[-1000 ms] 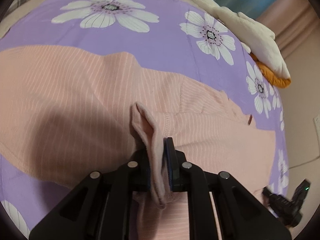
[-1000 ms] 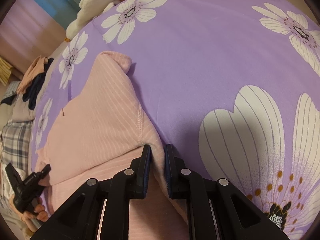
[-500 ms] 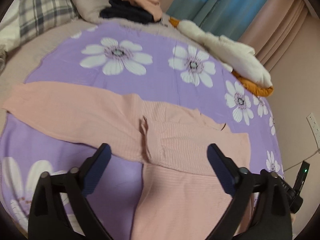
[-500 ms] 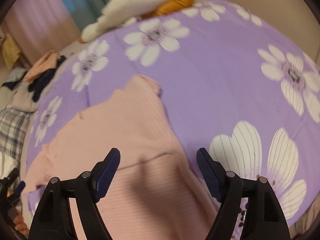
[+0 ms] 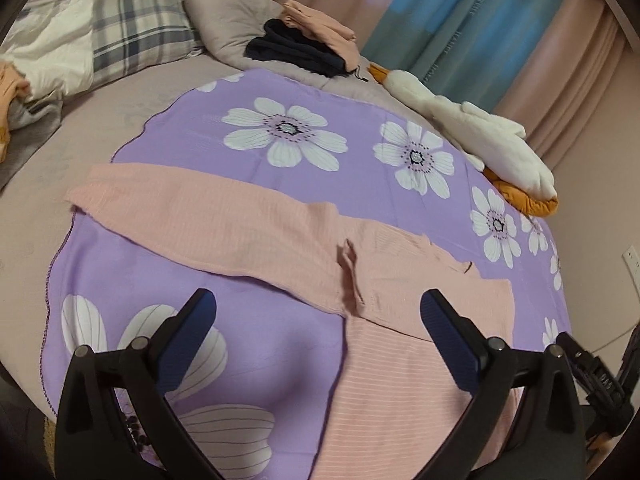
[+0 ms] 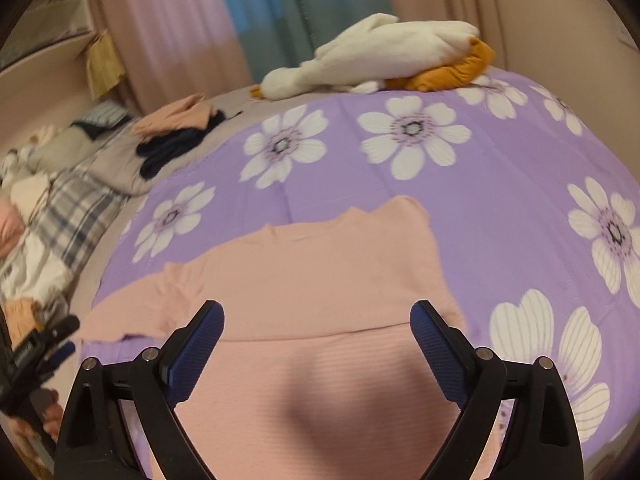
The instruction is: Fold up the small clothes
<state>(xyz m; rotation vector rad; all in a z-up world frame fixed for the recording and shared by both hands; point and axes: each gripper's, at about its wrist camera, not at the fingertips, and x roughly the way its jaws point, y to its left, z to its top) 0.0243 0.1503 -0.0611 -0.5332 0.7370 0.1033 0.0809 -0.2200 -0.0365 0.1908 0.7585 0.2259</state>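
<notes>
Nearest you, at the bottom of the left wrist view, your left gripper (image 5: 318, 334) hangs over the bed with its jaws spread wide and nothing between them. At the bottom of the right wrist view your right gripper (image 6: 316, 344) has its jaws opening, also empty. Neither touches cloth.

Just beyond the fingers lies the pink ribbed top (image 5: 392, 364), flat on the purple flowered sheet (image 5: 256, 92). Its body fills the lower centre of both views, with a folded edge running across it. One long sleeve (image 5: 200, 216) stretches toward the left of the left wrist view, its cuff reaching past the sheet's edge. A small raised pucker (image 5: 350, 276) stands at the armpit seam.

The step in hand looks like bringing that sleeve in. Smooth the pucker first or it will probably bulk the fold. Take the sleeve near the cuff, pinch only one layer, lift low, and lay it straight across the body.

Farther off, in the upper part of both views, lie a white plush goose (image 6: 372, 56), folded dark and peach clothes (image 5: 308, 44), and a plaid pillow (image 5: 132, 28). Keep clear of them.
</notes>
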